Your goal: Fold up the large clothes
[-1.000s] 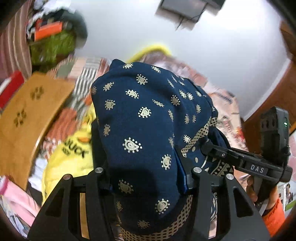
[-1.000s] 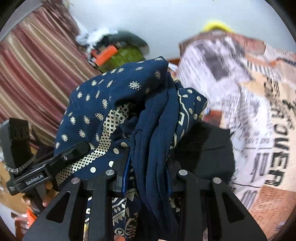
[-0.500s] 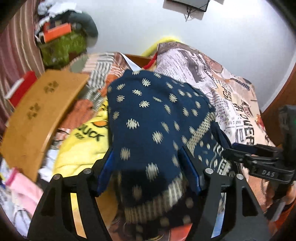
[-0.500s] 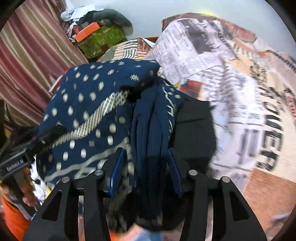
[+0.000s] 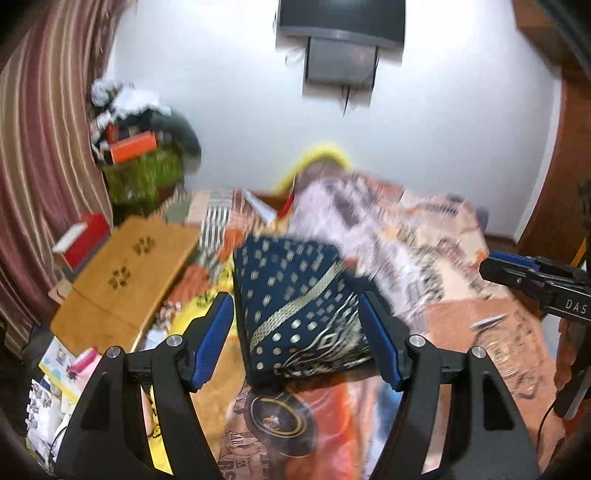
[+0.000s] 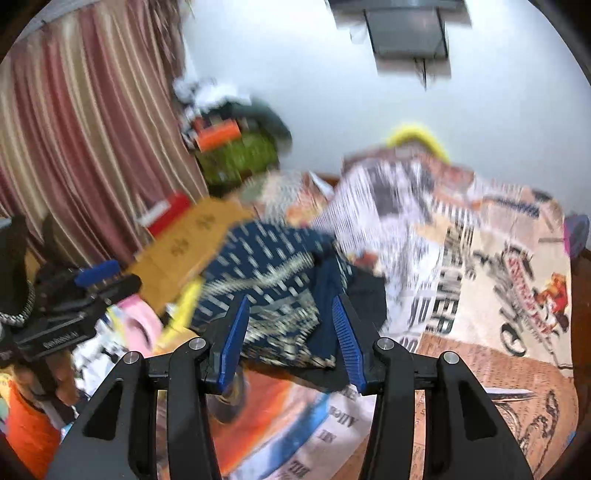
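A folded navy garment (image 5: 295,306) with gold dots and patterned borders lies on the printed bedspread (image 5: 461,332). It also shows in the right wrist view (image 6: 273,280), on top of a black cloth (image 6: 369,299). My left gripper (image 5: 295,332) is open and empty, its blue pads spread wide just in front of the bundle. My right gripper (image 6: 288,325) is open and empty too, a little back from the garment's near edge. The right gripper shows at the right edge of the left wrist view (image 5: 535,280).
A wooden lap table (image 5: 129,273) lies left of the garment, with a yellow cloth (image 5: 199,314) beside it. A red box (image 5: 83,240) and a cluttered green bin (image 5: 144,173) stand by the striped curtain (image 6: 74,147). A TV (image 5: 340,22) hangs on the white wall.
Both grippers have let go of the navy garment and opened. It now lies folded on the bed, and both grippers have pulled back from it.
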### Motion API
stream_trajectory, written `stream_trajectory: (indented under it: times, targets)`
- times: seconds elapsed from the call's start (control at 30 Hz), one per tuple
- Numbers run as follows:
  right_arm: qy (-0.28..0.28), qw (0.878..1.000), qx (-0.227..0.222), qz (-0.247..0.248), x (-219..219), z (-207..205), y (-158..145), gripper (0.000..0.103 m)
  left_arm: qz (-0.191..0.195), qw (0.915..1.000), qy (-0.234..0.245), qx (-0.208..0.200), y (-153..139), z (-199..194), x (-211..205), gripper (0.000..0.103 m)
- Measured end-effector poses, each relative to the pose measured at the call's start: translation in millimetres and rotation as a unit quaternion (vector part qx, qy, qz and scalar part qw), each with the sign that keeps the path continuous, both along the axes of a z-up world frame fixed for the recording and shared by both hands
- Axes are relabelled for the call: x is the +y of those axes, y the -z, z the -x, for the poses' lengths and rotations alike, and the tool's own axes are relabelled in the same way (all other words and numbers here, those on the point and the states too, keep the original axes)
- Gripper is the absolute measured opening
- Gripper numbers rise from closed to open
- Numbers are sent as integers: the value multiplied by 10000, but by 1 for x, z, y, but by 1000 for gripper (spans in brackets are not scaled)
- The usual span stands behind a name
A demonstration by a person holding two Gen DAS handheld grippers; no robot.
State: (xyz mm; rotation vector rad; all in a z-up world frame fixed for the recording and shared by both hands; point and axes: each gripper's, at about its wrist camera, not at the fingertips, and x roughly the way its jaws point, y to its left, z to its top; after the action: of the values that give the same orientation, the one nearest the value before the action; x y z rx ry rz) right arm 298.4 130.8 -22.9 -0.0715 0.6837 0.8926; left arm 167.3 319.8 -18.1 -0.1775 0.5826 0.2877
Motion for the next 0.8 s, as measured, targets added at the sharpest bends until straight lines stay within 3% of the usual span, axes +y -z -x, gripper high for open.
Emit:
stream_trajectory:
  times: [0.13, 0.23, 0.5, 0.57, 0.67, 0.8]
  targets:
    - [29, 9968, -634, -491, -21, 44, -38, 43, -335, 9972, -14, -670, -43, 45, -29, 69]
    - [41, 9906, -1061, -866, -39, 79, -60, 43, -633, 9904, 6, -1228, -70, 84, -58, 69]
    - [185, 9736, -1848, -1328, -66, 149, -77, 44, -1022, 9737, -103, -2036, -88, 151, -115, 69]
    - [258, 9702, -2028, -1299, -68, 160, -77, 53, -1071, 9701, -191, -2168, -84, 162, -124, 74]
    - [486, 9652, -2243, -1251, -70, 166, -74, 74, -1187, 9639, -459, -2341, -76, 173, -132, 95]
    - [674, 9661, -2211, -1153, -70, 162, -69, 93, -1216, 9623, -671, -2339, -69, 179, -138, 102]
